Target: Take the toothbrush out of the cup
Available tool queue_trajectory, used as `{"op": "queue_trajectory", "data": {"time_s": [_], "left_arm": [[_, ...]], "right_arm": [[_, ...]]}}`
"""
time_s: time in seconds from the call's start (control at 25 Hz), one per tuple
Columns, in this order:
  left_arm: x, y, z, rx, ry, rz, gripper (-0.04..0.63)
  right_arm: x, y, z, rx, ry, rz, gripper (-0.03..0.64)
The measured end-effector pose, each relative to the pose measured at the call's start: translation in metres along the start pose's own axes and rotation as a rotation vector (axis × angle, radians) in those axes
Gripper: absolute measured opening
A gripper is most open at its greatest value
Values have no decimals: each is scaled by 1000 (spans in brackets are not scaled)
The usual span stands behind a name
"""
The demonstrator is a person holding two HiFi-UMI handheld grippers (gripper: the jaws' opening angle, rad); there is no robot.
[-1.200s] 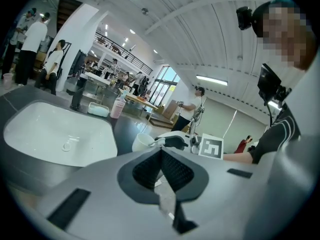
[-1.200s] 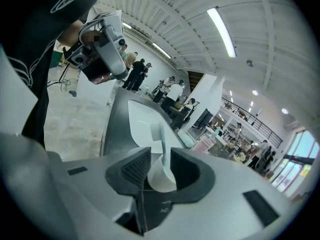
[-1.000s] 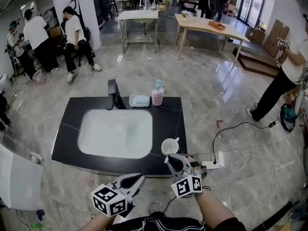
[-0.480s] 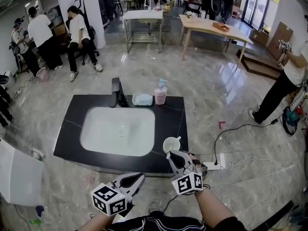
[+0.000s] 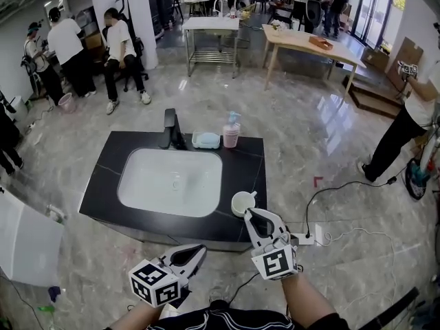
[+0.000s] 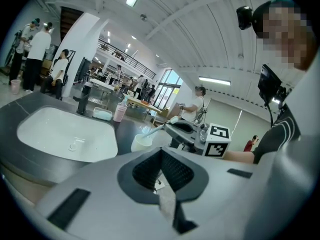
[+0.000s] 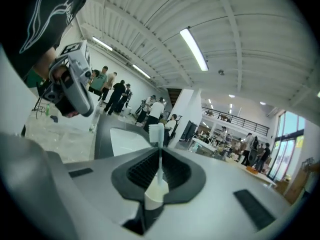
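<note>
1. Right gripper (image 5: 249, 214) reaches in from the bottom edge on a bare forearm, marker cube on top. It points over the counter's (image 5: 103, 199) front edge toward the cup (image 5: 242, 203).
2. Its ribbed dark pads pinch the toothbrush (image 7: 158, 156), a slim white stem with a pale bristle head at the far end.
3. Brush tip sits at the cup rim. Can't tell if it is clear of the cup.
4. Left gripper (image 5: 200, 251) hangs low in front of the counter, jaws pressed together and empty.
5. Cup is white, glossy and round, just beside the white rounded basin (image 5: 172, 182).
6. Counter is black, stone-like and pale-veined.
</note>
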State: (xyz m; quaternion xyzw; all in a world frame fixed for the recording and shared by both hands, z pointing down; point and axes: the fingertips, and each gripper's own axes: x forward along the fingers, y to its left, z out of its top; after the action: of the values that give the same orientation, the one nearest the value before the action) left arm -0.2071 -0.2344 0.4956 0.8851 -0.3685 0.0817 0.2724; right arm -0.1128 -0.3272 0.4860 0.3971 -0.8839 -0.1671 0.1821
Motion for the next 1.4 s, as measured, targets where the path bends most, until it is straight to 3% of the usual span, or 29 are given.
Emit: {"op": "queue_trajectory", "data": {"time_s": [0.2, 0.36, 0.52, 0.68, 1.0, 1.4], "left_arm": [[-6, -20, 6, 12, -37, 11, -2], [-7, -43, 9, 27, -80, 10, -2], [-10, -71, 8, 33, -114, 9, -2], [-11, -104, 3, 48, -146, -4, -2], [-17, -175, -20, 89, -175, -25, -2], [-24, -231, -44, 129, -187, -29, -2]], "right_arm": [[-37, -13, 36, -10, -71, 42, 25], [-75, -23, 77, 171, -341, 26, 25], [-115, -15, 56, 301, -193, 79, 25], [-160, -12, 66, 293, -279, 100, 25], [-241, 16, 45, 248, -230, 172, 25], [-302, 40, 40, 400, -181, 222, 25]]}}
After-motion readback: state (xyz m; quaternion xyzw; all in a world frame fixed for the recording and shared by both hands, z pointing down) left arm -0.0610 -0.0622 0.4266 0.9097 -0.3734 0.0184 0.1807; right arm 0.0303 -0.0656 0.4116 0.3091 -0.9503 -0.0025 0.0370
